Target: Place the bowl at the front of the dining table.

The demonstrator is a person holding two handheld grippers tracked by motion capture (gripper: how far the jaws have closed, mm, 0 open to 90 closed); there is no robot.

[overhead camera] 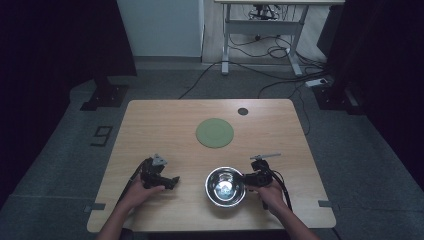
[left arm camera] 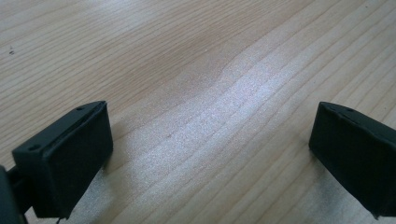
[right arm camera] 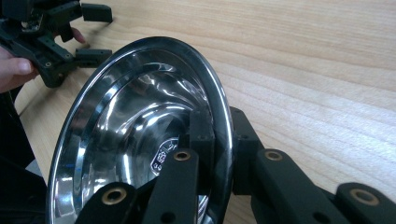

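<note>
Right tongs (right arm camera: 219, 128) pinch the steel bowl's (right arm camera: 140, 121) rim, one jaw inside.

Left gripper (overhead camera: 172, 181): held low by the left hand (overhead camera: 140, 192), jaws set wide apart with nothing between them. Right gripper (overhead camera: 246, 180): held by the right hand (overhead camera: 272, 192), jaws closed on the rim of the steel bowl (overhead camera: 225, 186).

On the table (overhead camera: 150, 120), the bowl (overhead camera: 225, 187) sits near the front edge. The round mat (overhead camera: 214, 132) lies behind the bowl, the small disc (overhead camera: 242, 111) farther behind, toward the right.
</note>
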